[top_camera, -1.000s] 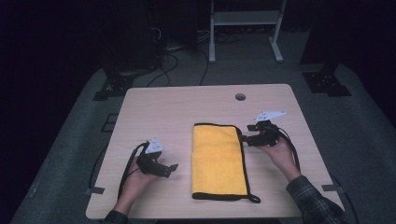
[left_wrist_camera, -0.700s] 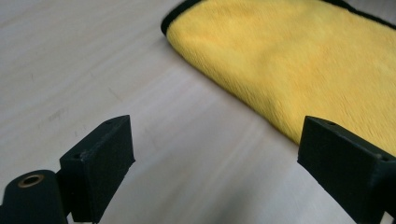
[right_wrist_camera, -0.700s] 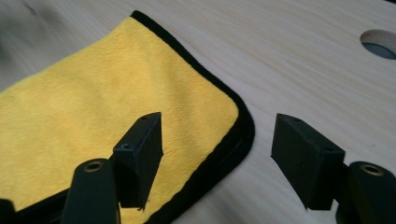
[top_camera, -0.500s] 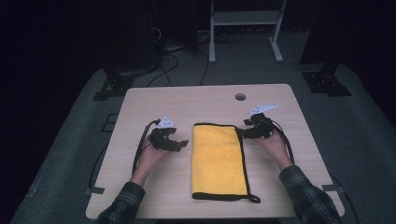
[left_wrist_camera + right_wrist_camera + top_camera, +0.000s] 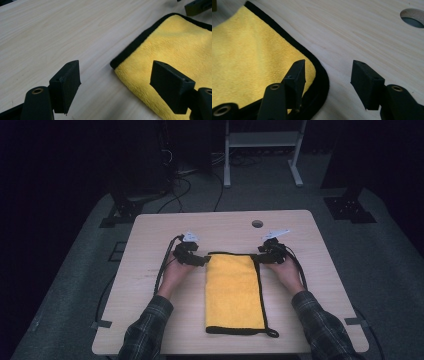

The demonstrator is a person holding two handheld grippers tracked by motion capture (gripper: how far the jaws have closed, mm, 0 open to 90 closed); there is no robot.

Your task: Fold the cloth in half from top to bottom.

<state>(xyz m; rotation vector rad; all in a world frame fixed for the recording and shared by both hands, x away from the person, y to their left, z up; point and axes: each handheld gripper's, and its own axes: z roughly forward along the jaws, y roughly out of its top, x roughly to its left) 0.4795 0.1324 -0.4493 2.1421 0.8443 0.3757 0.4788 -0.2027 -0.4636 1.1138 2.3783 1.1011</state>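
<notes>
Towel [image 5: 235,292] is lying flat mid-table, long side running away from us. We're holding left gripper [image 5: 198,260] and right gripper [image 5: 264,256] at its far corners, jaws spread wide, each straddling a black-trimmed corner, nothing clamped. Cable hole [image 5: 257,223] is sitting beyond.

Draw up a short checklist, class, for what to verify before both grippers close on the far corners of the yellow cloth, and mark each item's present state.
1. Left gripper open: ok, jaws wide apart.
2. Right gripper open: ok, jaws wide apart.
3. Left corner of the cloth between the left jaws: ok, the corner lies in the gap in the left gripper view.
4. Right corner between the right jaws: ok, the black hem curves through the gap in the right gripper view.
5. Cloth lying flat on the table: ok, no visible wrinkles in the high view.
6. Jaws low enough to pinch the hem: cannot tell.
</notes>
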